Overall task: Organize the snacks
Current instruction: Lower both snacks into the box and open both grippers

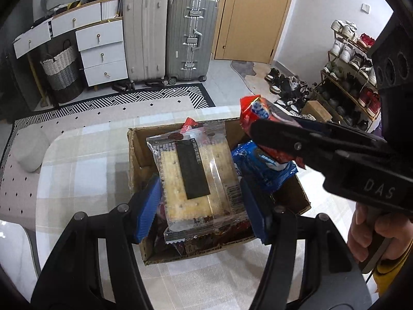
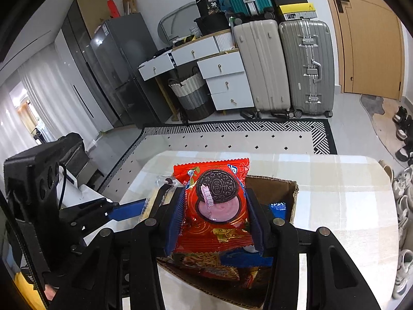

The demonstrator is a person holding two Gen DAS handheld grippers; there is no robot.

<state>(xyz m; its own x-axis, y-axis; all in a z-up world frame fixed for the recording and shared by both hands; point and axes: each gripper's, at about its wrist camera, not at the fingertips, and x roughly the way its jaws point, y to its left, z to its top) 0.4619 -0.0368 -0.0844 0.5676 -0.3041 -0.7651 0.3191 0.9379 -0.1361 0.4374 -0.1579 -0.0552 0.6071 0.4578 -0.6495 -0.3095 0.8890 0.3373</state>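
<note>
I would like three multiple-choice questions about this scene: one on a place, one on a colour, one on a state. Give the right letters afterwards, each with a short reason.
1. Where do the snacks already put away lie?
A. in a cardboard box
B. in a woven basket
C. in a drawer

2. What colour is the Oreo packet in the right tongs?
A. green
B. red
C. white

3. What is the state of the left tongs?
A. open and empty
B. shut on a bottle
C. shut on a clear cracker packet

Answers:
1 A, packets fill the cardboard box.
2 B, the Oreo packet in the right tongs is red.
3 C, the left tongs clamp the cracker packet.
</note>
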